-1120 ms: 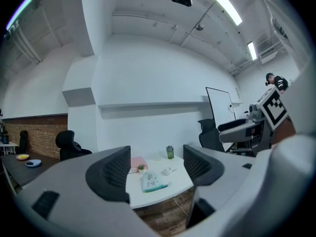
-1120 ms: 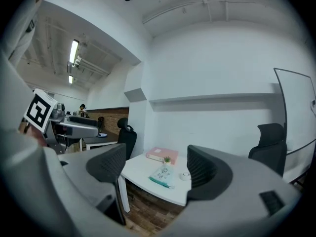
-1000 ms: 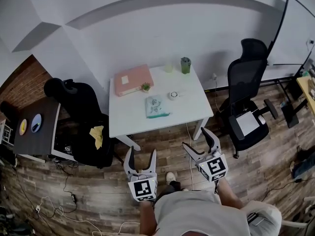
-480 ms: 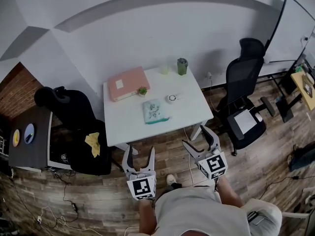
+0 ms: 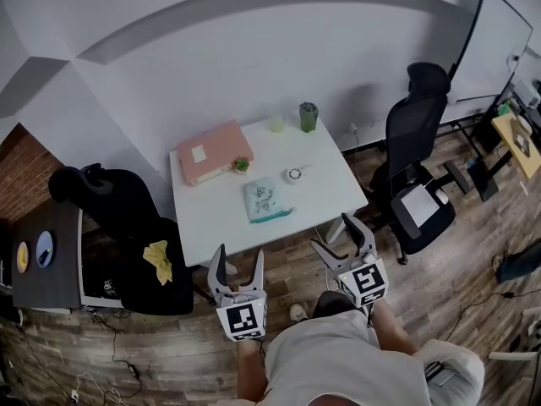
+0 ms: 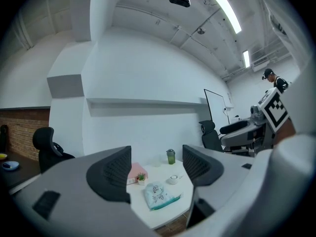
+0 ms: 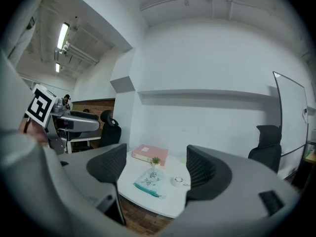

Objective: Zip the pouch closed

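Left gripper (image 5: 240,257), right gripper (image 5: 336,234): fingers (image 6: 111,174) stayed apart, empty, well short of tabletop (image 5: 211,216); pouch (image 5: 265,200) unmoved.

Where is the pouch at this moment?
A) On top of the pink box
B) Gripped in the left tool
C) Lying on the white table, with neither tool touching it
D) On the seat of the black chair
C: the pouch lies on the white table, while the left tool and right tool are both open and empty, short of the table's near edge.
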Available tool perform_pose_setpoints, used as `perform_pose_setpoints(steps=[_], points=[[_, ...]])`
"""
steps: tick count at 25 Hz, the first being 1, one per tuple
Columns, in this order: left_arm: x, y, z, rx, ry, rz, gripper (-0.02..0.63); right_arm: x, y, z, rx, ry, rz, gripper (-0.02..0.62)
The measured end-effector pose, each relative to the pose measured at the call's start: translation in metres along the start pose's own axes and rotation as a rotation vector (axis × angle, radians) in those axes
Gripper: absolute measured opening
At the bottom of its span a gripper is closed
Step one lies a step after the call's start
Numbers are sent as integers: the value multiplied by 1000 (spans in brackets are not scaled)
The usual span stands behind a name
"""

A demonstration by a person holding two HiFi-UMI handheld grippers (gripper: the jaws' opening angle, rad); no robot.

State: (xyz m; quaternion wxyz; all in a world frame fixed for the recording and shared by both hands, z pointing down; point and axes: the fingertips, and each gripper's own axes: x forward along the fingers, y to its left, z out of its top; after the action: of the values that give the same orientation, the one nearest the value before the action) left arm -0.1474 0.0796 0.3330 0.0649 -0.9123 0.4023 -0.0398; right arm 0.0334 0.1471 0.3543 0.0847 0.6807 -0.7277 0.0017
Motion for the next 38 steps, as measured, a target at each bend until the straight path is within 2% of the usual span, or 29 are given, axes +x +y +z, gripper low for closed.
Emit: perform_pose_setpoints(steps=[9,16,19,22,26,31,38], points=[[30,14,0,18,-15,-15,318,33,-8,5,-6,-3,-20,379],[52,20,-1,-5,-18,1,314,58,-19,3,2,-3,-9,377],[67,24,-4,20,-7,2,313,74,-27,2,7,-3,2,377],[86,29,-6,-6,-2,22,311,93,-38,3,12,-4,13,377],[112,34,-3,-36,2,53,310,118,-55,5,17,-4,36,377],[143,42,-5,33,33,68,308,152,-75,9,19,-3,77,376],[186,49,-13,16,67,132,302,197,-101,7,20,1,150,371]])
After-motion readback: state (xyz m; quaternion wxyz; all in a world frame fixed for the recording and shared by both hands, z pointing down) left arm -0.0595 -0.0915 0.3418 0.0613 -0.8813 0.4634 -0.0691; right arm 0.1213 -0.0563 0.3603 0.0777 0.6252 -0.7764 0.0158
